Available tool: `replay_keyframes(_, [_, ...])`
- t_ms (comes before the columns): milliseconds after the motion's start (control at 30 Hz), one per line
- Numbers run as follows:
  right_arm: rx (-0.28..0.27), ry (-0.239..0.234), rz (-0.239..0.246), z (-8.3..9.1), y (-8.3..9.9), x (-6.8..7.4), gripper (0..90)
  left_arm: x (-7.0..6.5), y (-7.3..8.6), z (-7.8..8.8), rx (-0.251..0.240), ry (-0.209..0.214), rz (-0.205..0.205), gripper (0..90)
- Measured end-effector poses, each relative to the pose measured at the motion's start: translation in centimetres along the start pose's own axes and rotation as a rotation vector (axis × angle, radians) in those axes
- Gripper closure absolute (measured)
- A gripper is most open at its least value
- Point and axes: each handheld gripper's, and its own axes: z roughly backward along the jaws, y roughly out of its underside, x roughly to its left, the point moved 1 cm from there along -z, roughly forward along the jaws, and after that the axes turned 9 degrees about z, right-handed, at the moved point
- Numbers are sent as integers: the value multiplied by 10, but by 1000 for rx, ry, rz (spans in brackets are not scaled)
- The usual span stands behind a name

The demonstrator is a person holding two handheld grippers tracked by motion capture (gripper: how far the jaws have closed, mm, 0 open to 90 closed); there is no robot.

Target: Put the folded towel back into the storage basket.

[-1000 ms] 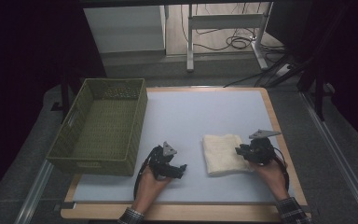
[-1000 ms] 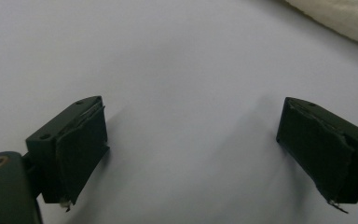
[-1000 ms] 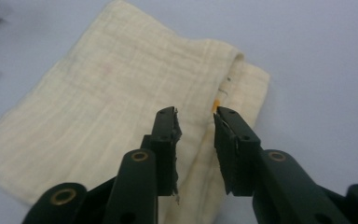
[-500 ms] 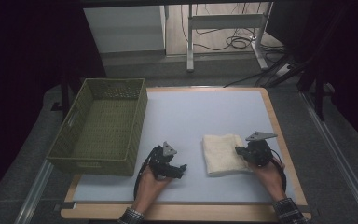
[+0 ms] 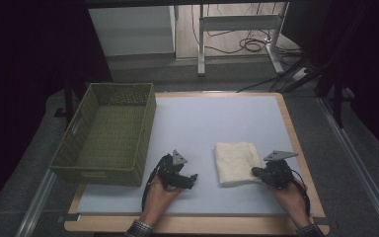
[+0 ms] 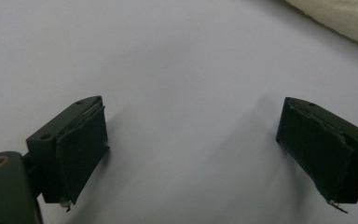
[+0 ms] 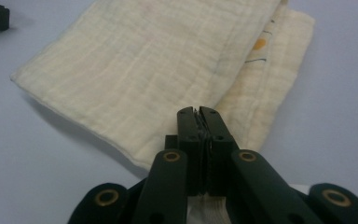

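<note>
Right gripper view: the right gripper [image 7: 198,112] pinches the near edge of a folded cream towel [image 7: 158,70] (jaws pressed together); left of the towel, the left gripper [image 6: 193,154] rests spread wide.

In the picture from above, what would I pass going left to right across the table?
Green woven basket → left tool, open over bare table → folded cream cloth → right tool, shut on the cloth's near right edge.
</note>
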Motion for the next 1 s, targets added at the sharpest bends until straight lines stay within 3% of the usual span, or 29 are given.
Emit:
replay_keyframes(100, [-18,19,13,5,-4,2,889,0,0,0,1,0,0,89])
replay_keyframes(200, [-60,46,30,22,-13,2,889,0,0,0,0,0,0,89])
replay_keyframes(333, [-55,88,31,38,-17,-5,889,0,0,0,1,-1,0,89])
replay_keyframes(433, [-25,81,10,32,-9,-12,889,0,0,0,1,-1,0,89])
replay_keyframes(533, [17,56,-20,13,6,-17,888,0,0,0,0,-1,0,89])
replay_keyframes(600, [1,45,-34,9,11,-17,888,0,0,0,0,-1,0,89])
replay_keyframes(900, [7,-12,-27,17,1,-17,846,0,0,0,1,-2,0,89])
replay_keyframes(1000, [4,12,-16,12,-3,-17,793,0,0,0,1,-1,0,89])
